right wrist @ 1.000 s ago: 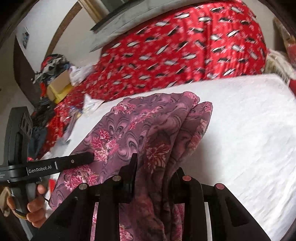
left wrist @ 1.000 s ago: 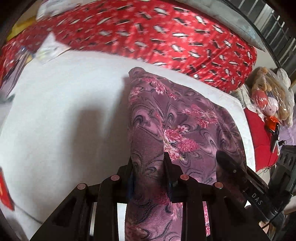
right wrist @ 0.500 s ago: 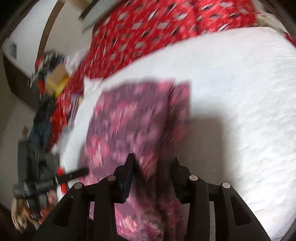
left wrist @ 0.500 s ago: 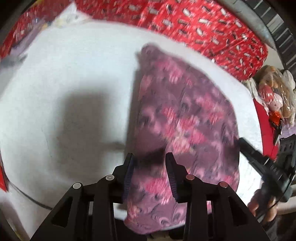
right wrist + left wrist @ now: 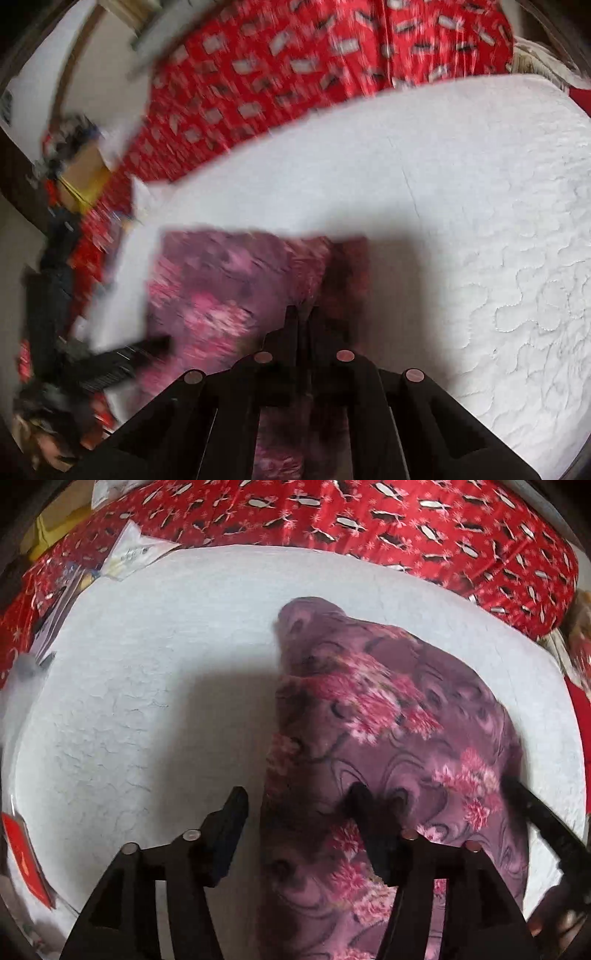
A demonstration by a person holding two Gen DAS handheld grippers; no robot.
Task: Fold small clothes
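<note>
The purple floral garment (image 5: 388, 738) lies folded on the white quilted pad (image 5: 147, 683), a soft, fuzzy fleece with pink blossoms and dark swirls, rounded at its far end. The left gripper (image 5: 299, 805) has just been opening: its black fingers stand apart, the left one over bare pad just beside the cloth's edge, the right one over the cloth, neither pressing it. The right gripper (image 5: 301, 321) has just been closing and its jaws are together above the garment's right edge (image 5: 347, 266); the blurred view hides any pinched cloth. A glossy red patterned cover (image 5: 369, 517) bulges beyond the pad
</note>
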